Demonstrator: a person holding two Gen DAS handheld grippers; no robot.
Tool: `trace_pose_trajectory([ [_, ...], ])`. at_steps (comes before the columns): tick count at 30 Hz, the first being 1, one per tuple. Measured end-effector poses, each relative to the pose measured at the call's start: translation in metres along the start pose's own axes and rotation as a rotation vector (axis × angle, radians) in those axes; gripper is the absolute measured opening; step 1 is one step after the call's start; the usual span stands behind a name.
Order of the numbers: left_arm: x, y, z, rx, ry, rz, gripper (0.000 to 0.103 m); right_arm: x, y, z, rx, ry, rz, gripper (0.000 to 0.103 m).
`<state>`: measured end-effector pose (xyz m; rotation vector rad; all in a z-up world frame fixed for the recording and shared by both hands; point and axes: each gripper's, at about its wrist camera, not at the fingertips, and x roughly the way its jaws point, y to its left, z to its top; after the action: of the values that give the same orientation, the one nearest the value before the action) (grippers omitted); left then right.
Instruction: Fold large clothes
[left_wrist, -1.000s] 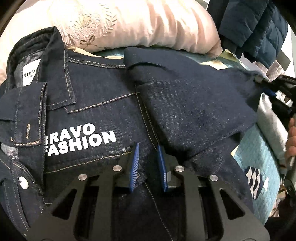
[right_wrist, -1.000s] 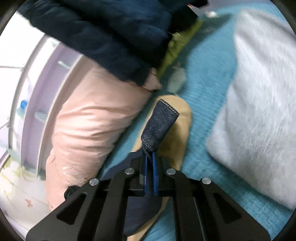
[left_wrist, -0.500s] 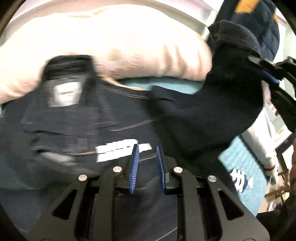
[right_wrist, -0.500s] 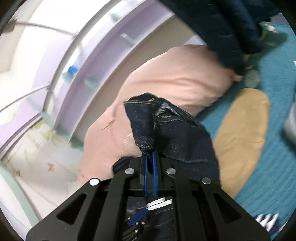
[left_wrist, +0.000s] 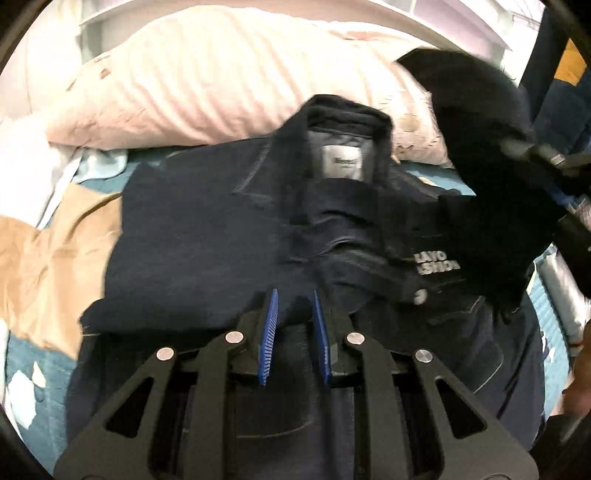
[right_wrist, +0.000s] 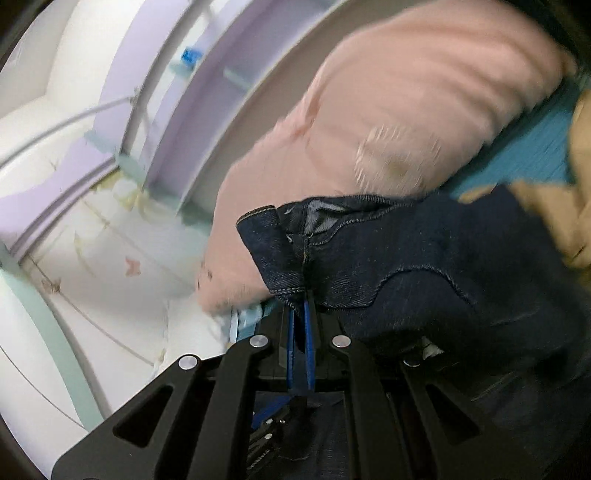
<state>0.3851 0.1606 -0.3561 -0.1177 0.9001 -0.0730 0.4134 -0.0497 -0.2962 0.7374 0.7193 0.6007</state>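
A dark denim jacket (left_wrist: 207, 236) with white lettering (left_wrist: 436, 263) lies on the bed, collar and label (left_wrist: 341, 162) toward the pillow. My left gripper (left_wrist: 293, 306) is open and empty, just above the jacket's front. My right gripper (right_wrist: 298, 314) is shut on the denim sleeve cuff (right_wrist: 273, 254) and holds it in the air above the jacket. In the left wrist view that lifted sleeve (left_wrist: 476, 155) hangs dark and blurred at the right, with the right gripper (left_wrist: 565, 199) behind it.
A pink pillow (left_wrist: 221, 81) lies behind the collar and shows in the right wrist view (right_wrist: 406, 110). Tan cloth (left_wrist: 48, 251) lies on the teal bedspread (left_wrist: 22, 369) at the left. Purple shelving (right_wrist: 155, 92) stands beyond the bed. A grey garment (left_wrist: 565, 295) sits at the right.
My right gripper has lifted the sleeve cuff off the bed and swung it up over the jacket. My left gripper has moved left, toward the jacket's middle, still open.
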Motion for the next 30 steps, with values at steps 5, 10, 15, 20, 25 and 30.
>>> trace_pose_trajectory([
  [5,-0.005,0.019,-0.006,-0.001,0.007,0.019,0.021,0.054,0.004,-0.044,-0.038,0.139,-0.037,0.005],
  [10,-0.006,0.037,-0.011,-0.029,0.003,0.051,0.021,0.073,-0.006,-0.072,-0.031,0.220,-0.064,0.008],
  [15,-0.007,0.048,-0.009,-0.098,0.010,0.070,0.022,0.077,-0.019,-0.080,-0.012,0.307,-0.078,0.009],
  [20,-0.028,0.044,0.009,-0.123,-0.054,0.040,0.029,0.063,-0.007,-0.079,-0.077,0.343,-0.083,0.013],
  [25,-0.047,0.022,0.033,-0.114,-0.110,-0.027,0.036,0.055,0.002,-0.085,-0.115,0.340,-0.100,0.017],
  [30,-0.052,0.003,0.048,-0.095,-0.115,-0.066,0.038,0.054,0.011,-0.086,-0.145,0.347,-0.107,0.020],
])
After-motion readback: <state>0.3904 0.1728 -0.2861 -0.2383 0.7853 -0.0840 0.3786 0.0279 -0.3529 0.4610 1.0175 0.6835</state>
